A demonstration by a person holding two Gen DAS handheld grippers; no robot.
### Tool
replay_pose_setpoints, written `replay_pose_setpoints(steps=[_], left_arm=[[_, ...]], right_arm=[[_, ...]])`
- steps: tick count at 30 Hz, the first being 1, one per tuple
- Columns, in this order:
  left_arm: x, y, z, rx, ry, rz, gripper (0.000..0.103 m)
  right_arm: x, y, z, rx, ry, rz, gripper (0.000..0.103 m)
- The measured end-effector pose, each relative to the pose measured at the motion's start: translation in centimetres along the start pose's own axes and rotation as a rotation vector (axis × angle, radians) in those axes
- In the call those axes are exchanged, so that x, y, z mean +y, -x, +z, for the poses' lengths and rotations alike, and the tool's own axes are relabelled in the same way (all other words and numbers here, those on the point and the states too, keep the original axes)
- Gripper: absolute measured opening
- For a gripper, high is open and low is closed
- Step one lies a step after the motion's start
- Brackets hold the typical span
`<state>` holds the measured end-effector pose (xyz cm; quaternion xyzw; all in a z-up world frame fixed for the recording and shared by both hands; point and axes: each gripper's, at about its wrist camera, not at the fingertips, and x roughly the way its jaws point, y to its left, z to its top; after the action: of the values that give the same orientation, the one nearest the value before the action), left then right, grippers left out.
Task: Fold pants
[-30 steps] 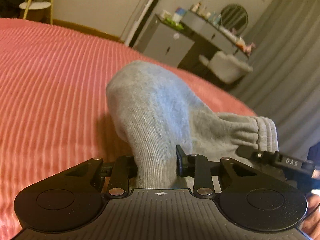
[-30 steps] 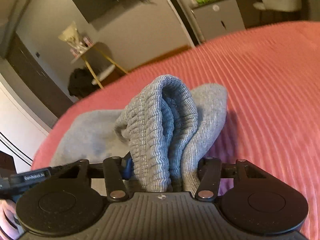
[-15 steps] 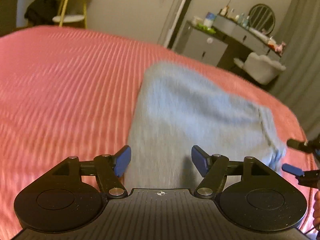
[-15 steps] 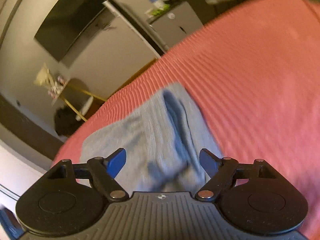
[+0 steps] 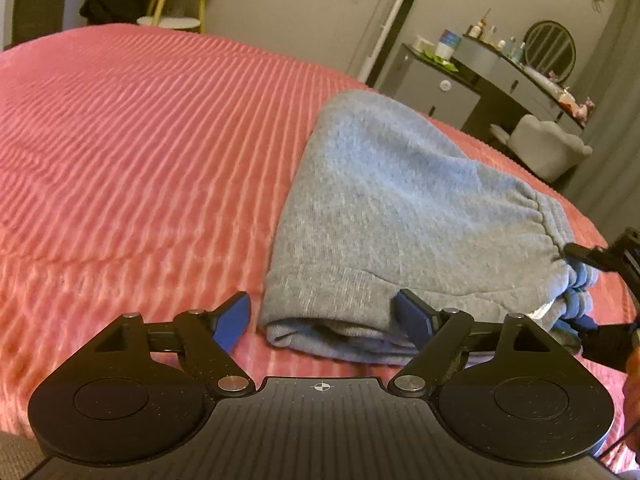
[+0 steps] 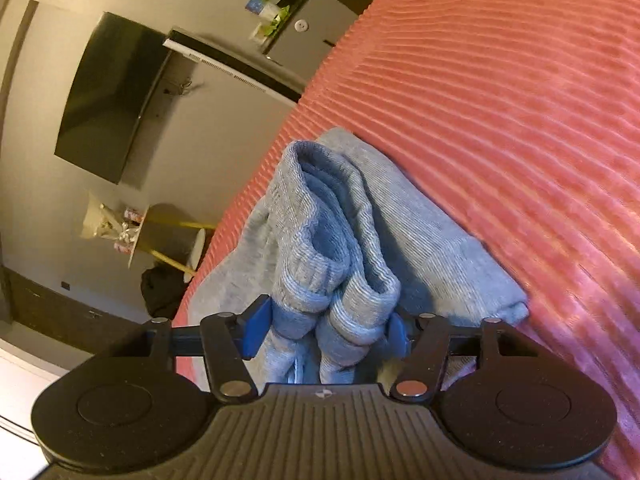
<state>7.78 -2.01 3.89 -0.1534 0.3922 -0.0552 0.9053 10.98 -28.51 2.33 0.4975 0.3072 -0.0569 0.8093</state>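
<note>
Left wrist view: wide jaws flank folded pants (image 5: 400, 216); right jaws grip their ribbed waistband.

The left tongs (image 5: 322, 314) are built from matte black plastic: two round discs with shallow circular recesses are joined by a ribbed central plate marked with a small white crosshair. Angled black link arms are fastened with silver screw heads, smaller screws being set at the outer joints. Blue pads (image 5: 234, 316) are fitted to the fingertips. The right tongs (image 6: 324, 330) are made the same way, with matching discs, ribbing, crosshair mark, silver screws and blue pads (image 6: 256, 330). A strip of bare skin (image 5: 634, 384) is seen at the right edge of the left wrist view.
</note>
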Motion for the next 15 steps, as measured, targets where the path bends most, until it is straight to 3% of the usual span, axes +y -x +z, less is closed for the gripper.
replay_pose_setpoints(steps=[2,4,7,8,11,12,13,15], left_arm=[[0.3,-0.1,0.2,0.003,0.009,-0.007,0.087],[0.6,0.0,0.2,-0.001,0.033,-0.019,0.087],[0.9,0.3,0.3,-0.026,0.053,-0.012,0.086],[1.0,0.3,0.3,-0.033,0.055,-0.008,0.085],[1.2,0.3,0.5,-0.039,0.070,-0.011,0.085],[1.3,0.3,0.6,-0.044,0.074,-0.011,0.085],[1.2,0.3,0.6,-0.044,0.074,-0.009,0.085],[1.2,0.1,0.6,-0.037,0.072,0.001,0.085]], right_arm=[[0.4,-1.1,0.2,0.006,0.003,-0.034,0.068],[1.3,-1.8,0.2,0.005,0.051,-0.071,0.058],[4.2,-1.4,-0.2,-0.009,0.237,-0.126,0.045],[4.9,-0.7,-0.4,-0.012,0.256,-0.104,0.043],[4.0,1.1,0.6,-0.005,0.116,0.079,0.042],[3.5,1.4,1.0,-0.015,0.097,0.102,0.042],[3.4,1.6,1.1,-0.035,0.131,0.078,0.041],[3.9,1.1,0.7,-0.087,0.322,-0.091,0.041]])
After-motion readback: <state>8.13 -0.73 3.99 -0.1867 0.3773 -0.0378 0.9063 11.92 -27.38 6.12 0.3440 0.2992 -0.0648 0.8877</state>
